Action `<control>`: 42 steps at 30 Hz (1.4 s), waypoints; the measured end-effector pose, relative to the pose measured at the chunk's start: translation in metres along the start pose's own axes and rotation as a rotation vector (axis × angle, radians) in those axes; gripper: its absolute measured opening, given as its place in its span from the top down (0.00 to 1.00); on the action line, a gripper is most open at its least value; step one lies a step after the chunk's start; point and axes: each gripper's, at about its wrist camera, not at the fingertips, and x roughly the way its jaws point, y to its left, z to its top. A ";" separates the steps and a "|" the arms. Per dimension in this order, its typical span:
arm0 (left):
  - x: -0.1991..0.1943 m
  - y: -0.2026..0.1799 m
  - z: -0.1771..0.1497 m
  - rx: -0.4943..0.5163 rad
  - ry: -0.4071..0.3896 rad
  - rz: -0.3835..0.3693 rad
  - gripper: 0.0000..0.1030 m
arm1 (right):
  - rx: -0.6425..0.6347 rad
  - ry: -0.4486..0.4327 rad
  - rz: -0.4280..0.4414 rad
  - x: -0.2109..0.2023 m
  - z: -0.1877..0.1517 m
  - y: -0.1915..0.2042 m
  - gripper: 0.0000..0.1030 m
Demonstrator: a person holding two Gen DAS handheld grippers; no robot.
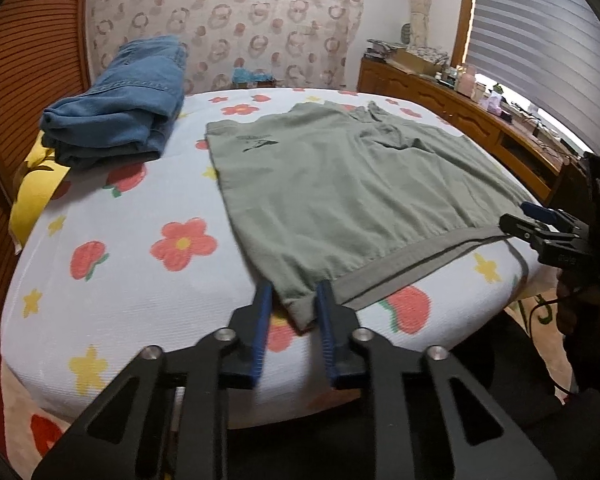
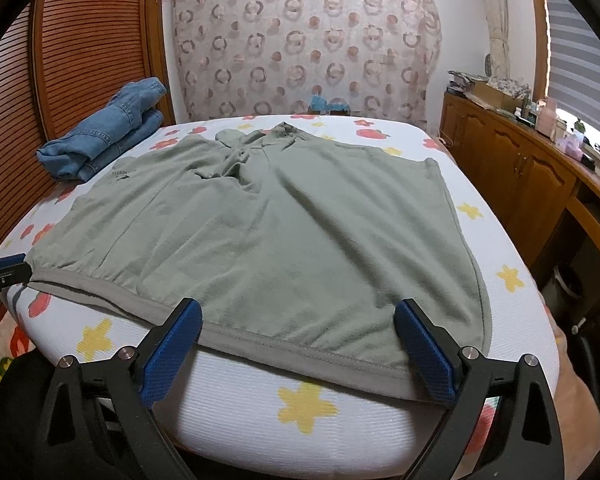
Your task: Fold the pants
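Left tool point(image 1: 292, 300) clamped on green pants' point(image 1: 340, 184) waistband corner; right tool point(image 2: 296, 320) apart, so lifting now would skew the fold.

A plain sage-green garment point(image 2: 260, 240) with a small dark printed mark near one corner is lying on a white bed cover point(image 1: 120, 280), which is showing a pattern of red-pink flowers, yellow stars and red strawberries with green leaves. A folded pair of faded blue denim jeans point(image 1: 124, 112) is sitting beside a patch of yellow cloth point(image 1: 36, 192). The curtain point(image 2: 300, 48) behind is showing pink-brown rings and dots on cream. The black left gripper point(image 1: 292, 300) and black right gripper point(image 2: 296, 320) are showing blue pads.
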 end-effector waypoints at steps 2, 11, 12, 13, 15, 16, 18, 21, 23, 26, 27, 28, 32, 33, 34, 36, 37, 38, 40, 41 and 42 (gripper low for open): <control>0.000 0.000 0.001 -0.012 0.005 -0.024 0.88 | 0.003 -0.008 0.002 0.006 0.000 -0.002 0.06; -0.012 -0.009 0.021 -0.004 -0.044 -0.072 0.93 | -0.013 -0.024 0.013 0.011 -0.002 -0.005 0.09; -0.014 -0.011 0.025 -0.001 -0.054 -0.081 0.93 | -0.015 -0.024 0.018 0.011 -0.003 -0.006 0.10; -0.014 -0.013 0.028 0.005 -0.056 -0.086 0.94 | -0.013 -0.023 0.021 0.011 -0.002 -0.007 0.12; -0.014 -0.019 0.036 0.021 -0.065 -0.097 0.94 | -0.008 -0.026 0.024 0.010 -0.004 -0.011 0.18; -0.014 -0.022 0.040 0.030 -0.068 -0.102 0.94 | -0.007 -0.026 0.023 0.009 -0.004 -0.012 0.21; -0.012 -0.031 0.048 0.050 -0.072 -0.119 0.95 | -0.007 -0.027 0.022 0.008 -0.004 -0.014 0.28; -0.009 -0.043 0.056 0.071 -0.073 -0.136 0.95 | -0.009 -0.024 0.019 0.007 -0.005 -0.016 0.36; -0.007 -0.050 0.062 0.080 -0.077 -0.150 0.95 | -0.006 -0.023 0.031 0.006 -0.005 -0.017 0.39; -0.003 -0.062 0.073 0.095 -0.083 -0.168 0.95 | -0.011 -0.021 0.037 0.005 -0.004 -0.019 0.42; -0.001 -0.067 0.077 0.102 -0.079 -0.176 0.95 | -0.011 -0.021 0.038 0.006 -0.005 -0.020 0.42; 0.001 -0.072 0.080 0.114 -0.078 -0.178 0.95 | -0.010 -0.021 0.038 0.006 -0.004 -0.021 0.43; 0.006 -0.089 0.089 0.145 -0.078 -0.199 0.95 | -0.040 -0.023 0.037 0.007 0.000 -0.014 0.43; 0.006 -0.094 0.093 0.151 -0.082 -0.206 0.95 | -0.048 -0.026 0.040 0.007 0.001 -0.013 0.43; 0.005 -0.099 0.096 0.156 -0.088 -0.212 0.95 | -0.051 -0.027 0.043 0.006 0.001 -0.013 0.43; 0.005 -0.105 0.103 0.166 -0.096 -0.223 0.95 | -0.055 -0.031 0.048 0.005 0.002 -0.014 0.43; 0.005 -0.108 0.105 0.169 -0.099 -0.225 0.95 | -0.055 -0.033 0.050 0.004 0.002 -0.014 0.43; 0.006 -0.110 0.108 0.175 -0.102 -0.222 0.95 | -0.053 -0.034 0.051 0.003 0.001 -0.016 0.43; 0.010 -0.112 0.111 0.183 -0.101 -0.204 0.95 | -0.047 -0.036 0.051 0.003 0.001 -0.018 0.43; 0.011 -0.112 0.112 0.185 -0.098 -0.201 0.95 | -0.045 -0.036 0.050 0.003 0.001 -0.019 0.43; 0.012 -0.110 0.112 0.177 -0.096 -0.201 0.95 | -0.041 -0.036 0.050 0.004 0.001 -0.020 0.43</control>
